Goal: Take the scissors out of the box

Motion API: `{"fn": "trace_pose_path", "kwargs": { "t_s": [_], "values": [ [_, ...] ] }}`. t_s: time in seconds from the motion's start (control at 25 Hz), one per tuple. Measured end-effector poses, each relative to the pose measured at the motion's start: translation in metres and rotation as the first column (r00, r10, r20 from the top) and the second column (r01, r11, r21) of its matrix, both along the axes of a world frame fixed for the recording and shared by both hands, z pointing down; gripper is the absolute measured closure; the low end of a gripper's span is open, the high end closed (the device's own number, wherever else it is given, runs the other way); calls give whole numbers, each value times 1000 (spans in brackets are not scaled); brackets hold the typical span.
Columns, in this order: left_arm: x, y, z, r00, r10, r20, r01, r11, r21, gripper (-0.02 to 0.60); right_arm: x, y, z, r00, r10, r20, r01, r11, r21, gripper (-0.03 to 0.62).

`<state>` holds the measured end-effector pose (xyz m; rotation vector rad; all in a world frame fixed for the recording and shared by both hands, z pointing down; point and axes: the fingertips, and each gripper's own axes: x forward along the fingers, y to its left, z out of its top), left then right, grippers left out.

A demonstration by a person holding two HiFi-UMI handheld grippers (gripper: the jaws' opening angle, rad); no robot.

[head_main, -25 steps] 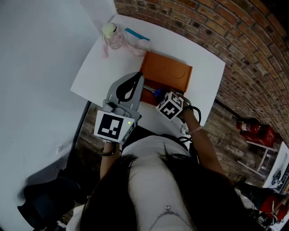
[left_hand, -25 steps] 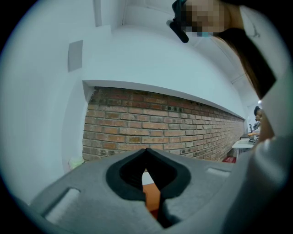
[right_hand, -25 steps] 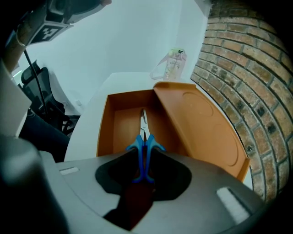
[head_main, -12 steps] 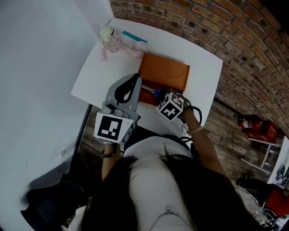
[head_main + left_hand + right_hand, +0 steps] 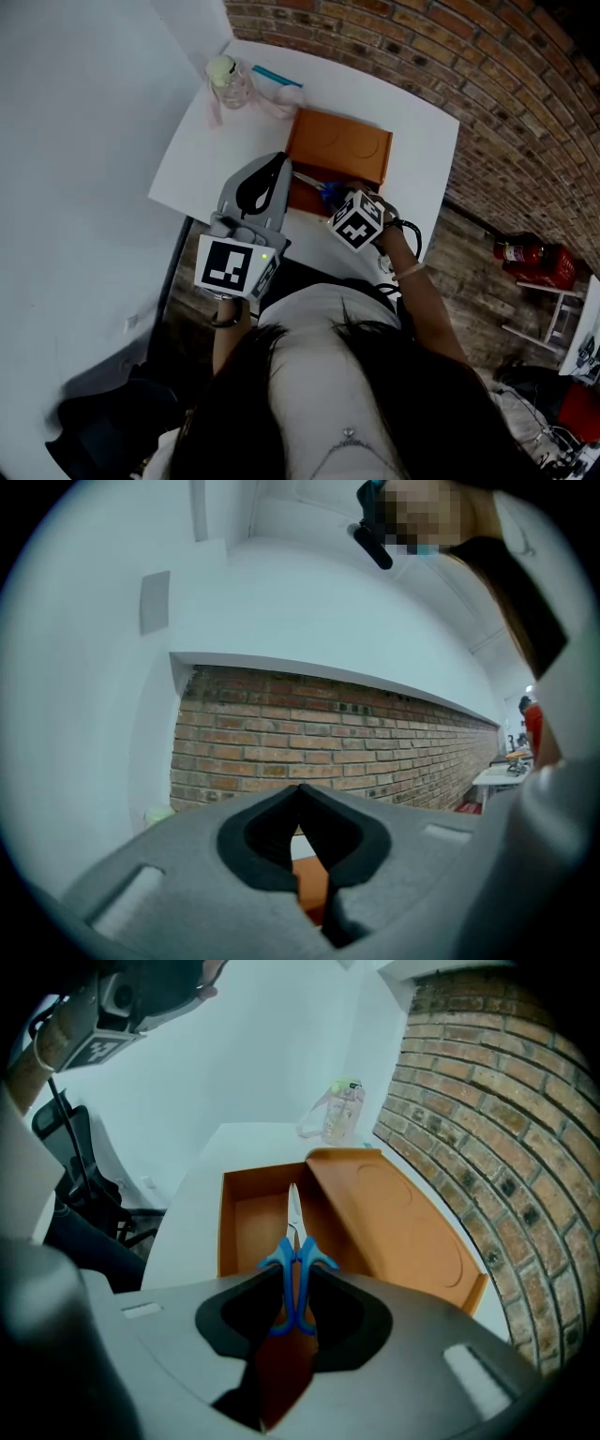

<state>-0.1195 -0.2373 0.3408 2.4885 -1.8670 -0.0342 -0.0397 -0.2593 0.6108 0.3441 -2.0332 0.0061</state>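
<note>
An open orange box [image 5: 323,141] lies on the white table [image 5: 206,141], its lid [image 5: 394,1213] folded back to the right. Blue-handled scissors [image 5: 294,1241] point blades-first into the box [image 5: 251,1222]. My right gripper [image 5: 298,1269] is shut on their handles at the box's near edge. In the head view the scissors [image 5: 323,193] show just beyond the right gripper [image 5: 339,199]. My left gripper [image 5: 279,161] hovers level at the box's left side. Its jaws [image 5: 300,789] are shut, tips touching, with nothing between them.
A clear bottle with a pale cap [image 5: 230,77] and a blue strip-like item [image 5: 278,75] sit at the table's far left corner. A brick wall [image 5: 487,103] runs along the right side. A dark chair [image 5: 80,1185] stands by the near left edge.
</note>
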Motion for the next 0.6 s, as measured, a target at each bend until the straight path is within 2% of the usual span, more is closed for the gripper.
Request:
{"fn": "trace_pose_path", "kwargs": {
  "t_s": [0.6],
  "values": [
    [-4, 14, -7, 1000, 25, 4, -25, 1000, 7, 581, -2, 3, -20, 995, 80, 58, -83, 996, 43, 496]
  ]
}}
